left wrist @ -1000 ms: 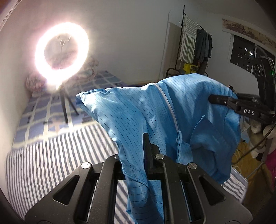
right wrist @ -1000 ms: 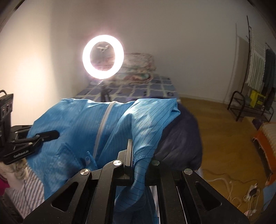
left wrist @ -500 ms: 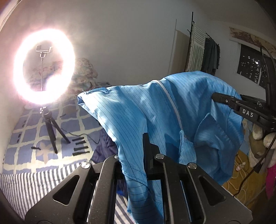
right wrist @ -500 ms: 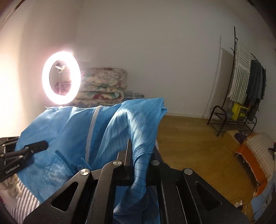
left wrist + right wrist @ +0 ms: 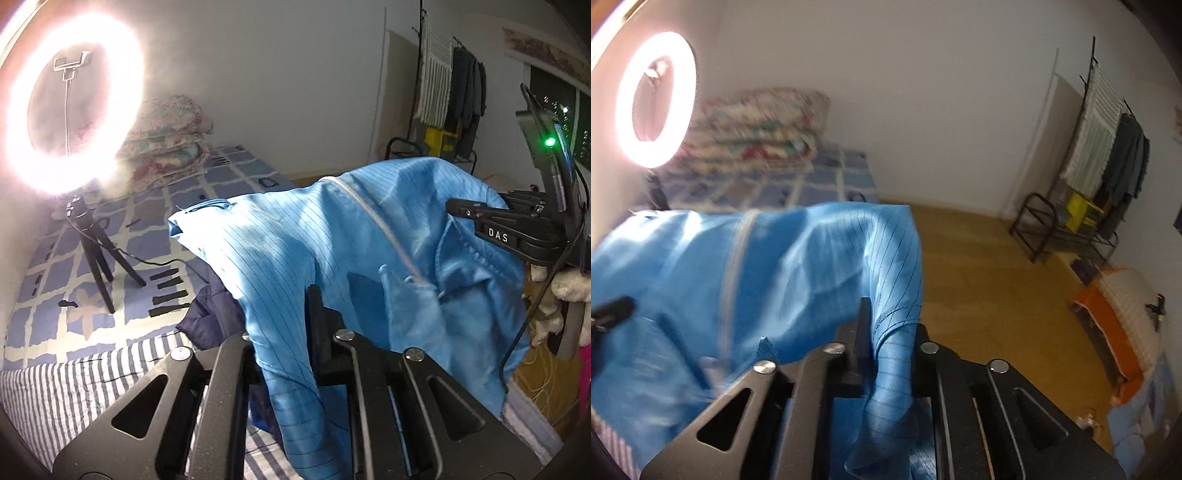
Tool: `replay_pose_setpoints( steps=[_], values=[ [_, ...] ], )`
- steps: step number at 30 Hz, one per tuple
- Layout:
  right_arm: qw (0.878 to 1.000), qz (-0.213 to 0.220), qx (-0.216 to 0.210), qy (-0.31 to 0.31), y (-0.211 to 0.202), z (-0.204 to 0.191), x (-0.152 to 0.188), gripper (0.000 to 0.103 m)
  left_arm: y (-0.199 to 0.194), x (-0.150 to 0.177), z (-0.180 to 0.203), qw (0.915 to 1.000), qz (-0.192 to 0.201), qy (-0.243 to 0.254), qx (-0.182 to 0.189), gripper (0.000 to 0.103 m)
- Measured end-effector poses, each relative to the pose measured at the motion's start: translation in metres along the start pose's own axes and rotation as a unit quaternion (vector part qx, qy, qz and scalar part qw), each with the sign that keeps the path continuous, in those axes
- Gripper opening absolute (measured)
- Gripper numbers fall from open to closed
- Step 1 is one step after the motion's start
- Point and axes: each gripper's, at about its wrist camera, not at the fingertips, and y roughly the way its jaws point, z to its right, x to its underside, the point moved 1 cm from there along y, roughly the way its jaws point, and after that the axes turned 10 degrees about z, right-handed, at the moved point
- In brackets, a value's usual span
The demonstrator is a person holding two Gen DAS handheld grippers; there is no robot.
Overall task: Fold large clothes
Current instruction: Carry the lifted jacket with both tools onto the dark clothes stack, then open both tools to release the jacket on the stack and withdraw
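A large blue pin-striped garment (image 5: 295, 240) with a white zip hangs in the air, stretched between both grippers above the bed. My left gripper (image 5: 288, 314) has a bunched edge of it between its fingers. The jaws are opening, and the cloth still fills the gap. In the right wrist view the garment (image 5: 794, 258) is blurred. My right gripper (image 5: 890, 317) has a twisted strip of the cloth between its fingers, with its jaws also opening. The right gripper (image 5: 480, 221) shows at the garment's far corner, and the left gripper (image 5: 613, 310) at the left edge.
A navy jacket (image 5: 210, 314) lies on the striped sheet (image 5: 74, 387) under the garment. A lit ring light (image 5: 70, 122) on a tripod stands on the checked blanket, with folded quilts (image 5: 166, 147) behind. Wooden floor (image 5: 979, 277) and a drying rack (image 5: 1108, 147) lie to the right.
Both grippers carried the blue garment forward over the bed and slightly down. The ring light and quilts came closer, and the navy jacket came into the left wrist view.
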Motion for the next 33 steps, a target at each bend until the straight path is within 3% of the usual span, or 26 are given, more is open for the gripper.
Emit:
replay_pose_setpoints(
  steps=[2, 6, 10, 12, 18, 23, 33],
  values=[
    [1.0, -0.013, 0.02, 0.0, 0.006, 0.005, 0.007, 0.024, 0.0, 0.002, 0.0, 0.9999, -0.002, 0.003, -0.013, 0.021],
    [0.999, -0.031, 0.031, -0.004, 0.011, 0.005, 0.013, 0.026, -0.005, 0.005, 0.004, 0.9997, -0.006, 0.012, -0.021, 0.048],
    [0.999, -0.024, 0.039, -0.005, 0.004, 0.004, 0.009, 0.034, -0.023, 0.004, 0.009, 0.9992, 0.007, 0.026, -0.03, 0.054],
    [0.999, -0.017, 0.046, -0.008, -0.002, 0.004, 0.005, 0.039, -0.034, 0.0, 0.008, 0.9991, 0.013, 0.024, -0.032, 0.055],
    [0.999, -0.001, 0.043, -0.003, -0.031, 0.007, -0.01, 0.041, -0.089, -0.016, 0.003, 0.9986, 0.037, 0.013, -0.034, 0.055],
    [0.999, 0.024, 0.022, 0.001, -0.079, 0.005, -0.029, 0.041, -0.166, -0.037, 0.003, 0.9969, 0.07, 0.013, -0.035, 0.055],
    [0.994, 0.106, -0.028, 0.008, -0.247, -0.01, -0.078, 0.045, -0.361, -0.078, 0.009, 0.9872, 0.15, 0.021, -0.049, 0.055]
  ],
)
